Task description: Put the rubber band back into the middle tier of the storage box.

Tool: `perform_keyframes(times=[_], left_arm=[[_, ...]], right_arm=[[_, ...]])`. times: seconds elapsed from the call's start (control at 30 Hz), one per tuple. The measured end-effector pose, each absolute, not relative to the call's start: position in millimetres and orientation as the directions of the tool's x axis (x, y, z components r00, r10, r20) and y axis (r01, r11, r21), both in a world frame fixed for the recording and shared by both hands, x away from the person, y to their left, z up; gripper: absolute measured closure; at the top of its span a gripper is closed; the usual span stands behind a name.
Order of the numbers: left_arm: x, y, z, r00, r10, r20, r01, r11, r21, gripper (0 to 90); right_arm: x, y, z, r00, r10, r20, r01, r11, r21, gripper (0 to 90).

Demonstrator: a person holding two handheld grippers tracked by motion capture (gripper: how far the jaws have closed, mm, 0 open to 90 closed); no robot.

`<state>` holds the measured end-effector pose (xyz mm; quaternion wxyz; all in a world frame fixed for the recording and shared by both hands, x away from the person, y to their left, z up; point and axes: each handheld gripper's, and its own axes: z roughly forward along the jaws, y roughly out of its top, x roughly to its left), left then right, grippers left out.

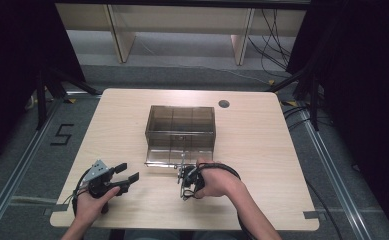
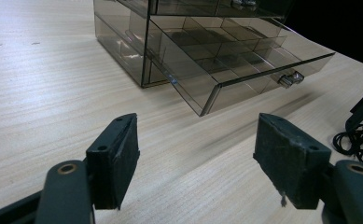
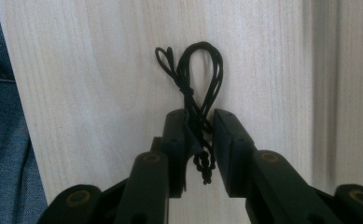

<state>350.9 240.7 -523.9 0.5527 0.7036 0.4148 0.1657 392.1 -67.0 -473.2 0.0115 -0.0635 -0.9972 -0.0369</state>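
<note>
A small bundle of thin black cord (image 3: pixel 200 70) lies on the wooden table (image 1: pixel 262 150), its loops pointing away from my right gripper (image 3: pixel 201 135). The jaws stand close together with the cord's knotted end between the pads, which touch it on both sides. From above, that gripper (image 1: pixel 184 186) points down just in front of the smoky clear drawer box (image 1: pixel 180 120), whose bottom drawer (image 1: pixel 179 155) is pulled out. My left gripper (image 1: pixel 127 171) rests at the front left, open and empty (image 2: pixel 195 158), and faces the drawer (image 2: pixel 244 70).
The drawer's small metal knob (image 2: pixel 291 78) sticks out toward the person. A dark round cable hole (image 1: pixel 224 104) sits at the table's back right. Blue denim of the person's leg (image 3: pixel 6 116) shows past the table's front edge.
</note>
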Motion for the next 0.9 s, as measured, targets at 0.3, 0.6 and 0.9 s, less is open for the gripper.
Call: perform_keyframes(times=[0.3, 0.6, 0.9], left_arm=[[351, 241, -524, 0.601, 0.767, -0.226, 0.401, -0.045, 0.915, 30.1], [351, 241, -524, 0.601, 0.767, -0.226, 0.4, -0.044, 0.915, 30.1], [351, 241, -524, 0.603, 0.765, -0.225, 0.399, -0.046, 0.916, 30.1]], right_arm=[[392, -67, -473, -0.991, 0.131, 0.029, 0.133, 0.988, 0.075, 85.6], [391, -67, -467, -0.988, 0.15, 0.028, 0.152, 0.985, 0.077, 86.2], [391, -68, -463, -0.989, 0.146, 0.029, 0.148, 0.986, 0.078, 86.1]])
